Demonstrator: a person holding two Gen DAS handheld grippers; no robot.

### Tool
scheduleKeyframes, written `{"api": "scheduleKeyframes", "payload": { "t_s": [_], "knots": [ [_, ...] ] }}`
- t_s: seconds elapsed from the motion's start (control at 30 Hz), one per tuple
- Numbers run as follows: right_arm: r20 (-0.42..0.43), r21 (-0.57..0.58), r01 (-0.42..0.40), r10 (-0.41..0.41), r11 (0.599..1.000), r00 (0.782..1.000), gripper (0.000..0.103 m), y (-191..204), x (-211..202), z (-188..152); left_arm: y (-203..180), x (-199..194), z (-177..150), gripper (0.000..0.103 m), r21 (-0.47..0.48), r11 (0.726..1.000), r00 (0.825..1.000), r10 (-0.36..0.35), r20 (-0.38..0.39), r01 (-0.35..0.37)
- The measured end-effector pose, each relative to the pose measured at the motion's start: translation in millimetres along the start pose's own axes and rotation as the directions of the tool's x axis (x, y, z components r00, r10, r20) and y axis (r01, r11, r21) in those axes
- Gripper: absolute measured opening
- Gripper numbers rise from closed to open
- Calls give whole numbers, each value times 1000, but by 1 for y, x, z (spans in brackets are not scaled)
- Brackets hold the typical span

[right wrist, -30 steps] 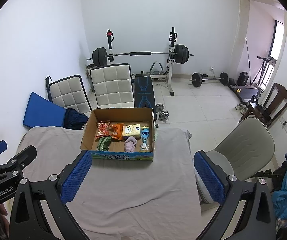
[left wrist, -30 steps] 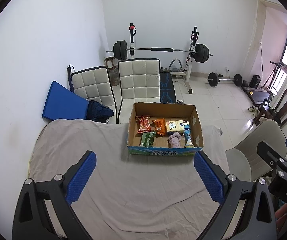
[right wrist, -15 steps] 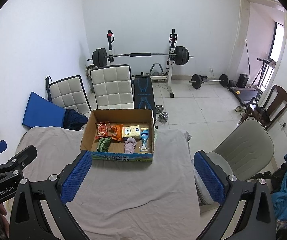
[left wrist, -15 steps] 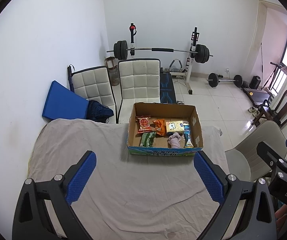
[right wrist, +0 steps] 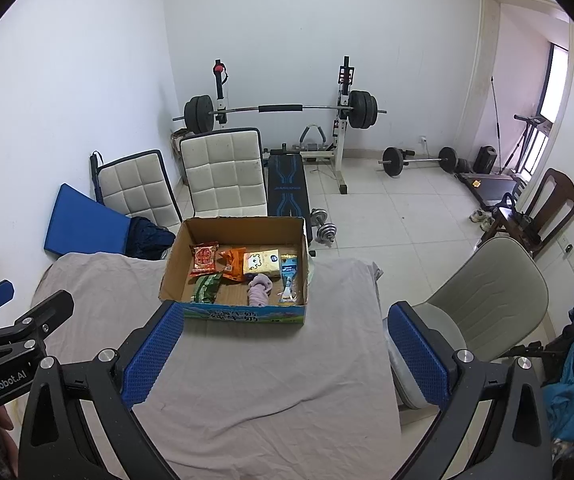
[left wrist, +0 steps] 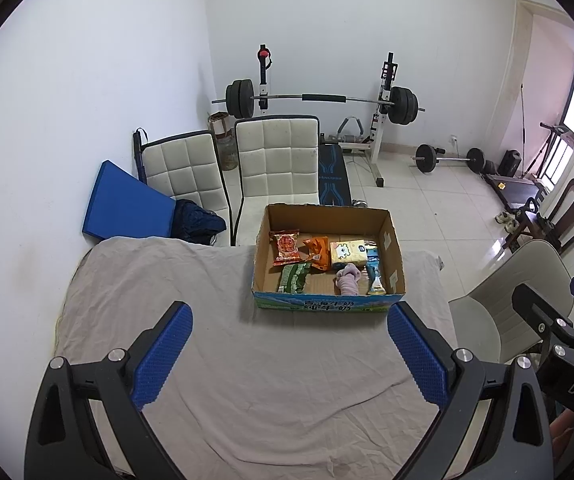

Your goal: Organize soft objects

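Note:
An open cardboard box (left wrist: pixel 394 256) (right wrist: pixel 173 258) stands at the far side of a table with a grey cloth (left wrist: pixel 271 376) (right wrist: pixel 271 376). In it lie a red snack bag (left wrist: pixel 285 246) (right wrist: pixel 204 257), an orange bag (left wrist: pixel 317 252) (right wrist: pixel 234 263), a yellow tissue pack (left wrist: pixel 348 253) (right wrist: pixel 262 262), a green packet (left wrist: pixel 294 277) (right wrist: pixel 206 287), a lilac cloth (left wrist: pixel 347 280) (right wrist: pixel 258 290) and a blue packet (left wrist: pixel 374 270) (right wrist: pixel 289 278). My left gripper (left wrist: pixel 289 354) and right gripper (right wrist: pixel 287 354) are open and empty, held above the cloth short of the box.
Two white padded chairs (left wrist: pixel 275 160) and a blue mat (left wrist: pixel 125 206) stand behind the table. A grey chair (right wrist: pixel 483 296) is at its right. A barbell rack (left wrist: pixel 323 100), a bench and dumbbells fill the floor beyond.
The right wrist view has shifted slightly, with the box a little higher and further right in it. The left gripper has stayed still. Both stay open.

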State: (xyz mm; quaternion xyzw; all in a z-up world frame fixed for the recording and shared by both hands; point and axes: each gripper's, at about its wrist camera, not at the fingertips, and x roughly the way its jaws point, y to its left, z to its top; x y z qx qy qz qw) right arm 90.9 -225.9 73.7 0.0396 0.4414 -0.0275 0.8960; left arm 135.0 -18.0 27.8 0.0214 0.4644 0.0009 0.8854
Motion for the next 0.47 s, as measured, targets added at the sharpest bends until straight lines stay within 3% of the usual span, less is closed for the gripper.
{"api": "scheduleKeyframes", "payload": {
  "t_s": [0.47],
  "knots": [
    [-4, -4, -3, 3, 1000, 1000, 103, -6, 8, 4, -1, 1, 0, 100, -5, 1000, 1000, -4, 2, 4]
  ]
}}
